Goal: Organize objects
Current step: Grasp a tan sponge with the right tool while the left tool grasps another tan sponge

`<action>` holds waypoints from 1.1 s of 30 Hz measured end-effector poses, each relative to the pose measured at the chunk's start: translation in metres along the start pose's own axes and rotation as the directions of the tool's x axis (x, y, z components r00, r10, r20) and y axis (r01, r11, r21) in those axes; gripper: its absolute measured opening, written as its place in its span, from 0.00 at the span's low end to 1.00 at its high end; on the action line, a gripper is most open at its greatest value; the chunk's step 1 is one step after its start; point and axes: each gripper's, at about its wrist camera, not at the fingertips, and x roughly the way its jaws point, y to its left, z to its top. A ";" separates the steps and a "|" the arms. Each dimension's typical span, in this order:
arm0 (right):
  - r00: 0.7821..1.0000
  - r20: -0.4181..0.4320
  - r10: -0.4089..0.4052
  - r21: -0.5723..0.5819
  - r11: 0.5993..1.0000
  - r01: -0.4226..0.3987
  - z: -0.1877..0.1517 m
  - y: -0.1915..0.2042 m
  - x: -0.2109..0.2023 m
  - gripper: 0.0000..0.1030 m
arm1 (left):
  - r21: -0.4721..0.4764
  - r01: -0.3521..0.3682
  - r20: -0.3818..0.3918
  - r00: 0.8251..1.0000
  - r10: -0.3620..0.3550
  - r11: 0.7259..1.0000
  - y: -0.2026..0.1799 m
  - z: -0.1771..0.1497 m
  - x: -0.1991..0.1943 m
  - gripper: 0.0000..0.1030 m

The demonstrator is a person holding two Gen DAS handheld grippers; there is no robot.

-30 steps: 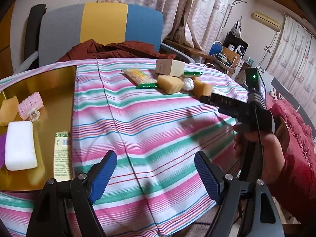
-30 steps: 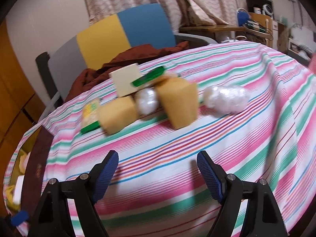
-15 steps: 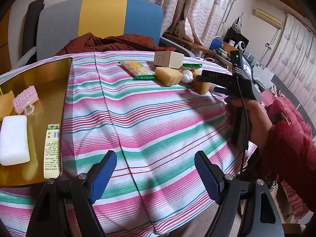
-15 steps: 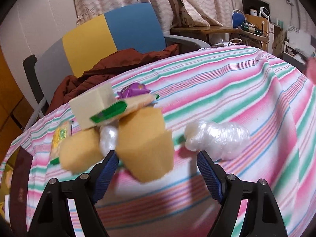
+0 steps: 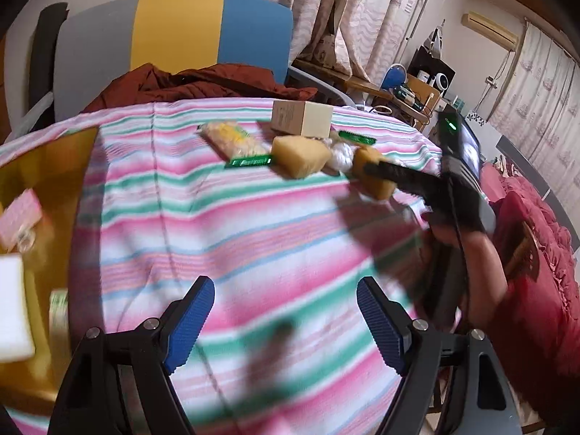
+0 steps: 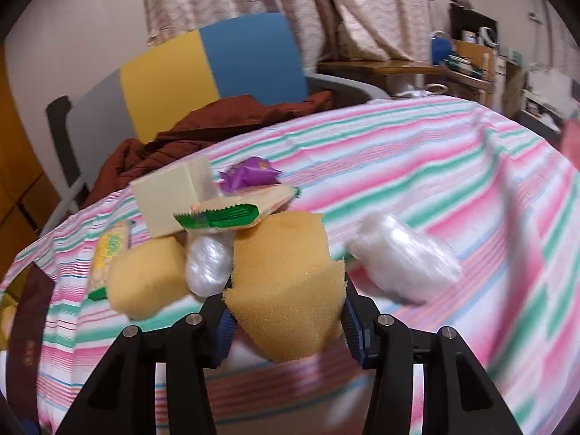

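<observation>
A yellow sponge (image 6: 286, 290) sits between the blue pads of my right gripper (image 6: 286, 326). Its jaws are closing and both pads press into the sponge's sides. The left wrist view shows that gripper's finger lying across the same sponge (image 5: 378, 190), with a hand (image 5: 467, 250) on the handle. My left gripper (image 5: 286, 319) hangs open over the striped cloth (image 5: 224, 224), nothing between its fingers. Behind the held sponge lie a second sponge (image 6: 145, 279), a cream box (image 6: 166, 201), a green-edged packet (image 6: 224, 215), a purple wrapper (image 6: 250, 174) and white plastic bundles (image 6: 402, 253).
A gold tray (image 5: 43, 166) at the left table edge holds a pink brush (image 5: 18, 214) and a white block (image 5: 11, 308). A yellow snack packet (image 5: 235, 141) lies mid-table. A chair (image 5: 174, 36) with a brown garment (image 5: 203, 83) stands behind the table.
My right gripper has moved forward around the yellow sponge and its jaws have narrowed onto it. The left gripper has drifted right over the cloth, still open.
</observation>
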 end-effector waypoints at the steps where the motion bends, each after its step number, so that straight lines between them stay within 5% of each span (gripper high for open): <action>1: 1.000 0.001 0.004 0.016 1.000 -0.004 -0.002 -0.003 -0.002 0.49 | 0.005 0.003 0.003 1.000 -0.003 1.000 -0.002 0.007 0.005 0.80; 18: 0.997 0.043 0.064 0.100 0.993 -0.068 -0.009 -0.018 -0.001 0.49 | 0.272 -0.060 0.012 0.998 0.059 0.960 -0.035 0.114 0.114 0.81; 26: 0.996 0.038 0.086 0.117 0.989 -0.090 -0.011 -0.021 0.004 0.49 | 0.384 -0.100 0.036 0.995 0.094 0.918 -0.041 0.125 0.145 0.81; 33: 0.995 0.041 0.094 0.126 0.987 -0.098 -0.012 -0.022 0.004 0.49 | 0.393 -0.108 0.032 0.994 0.104 0.913 -0.042 0.121 0.162 0.81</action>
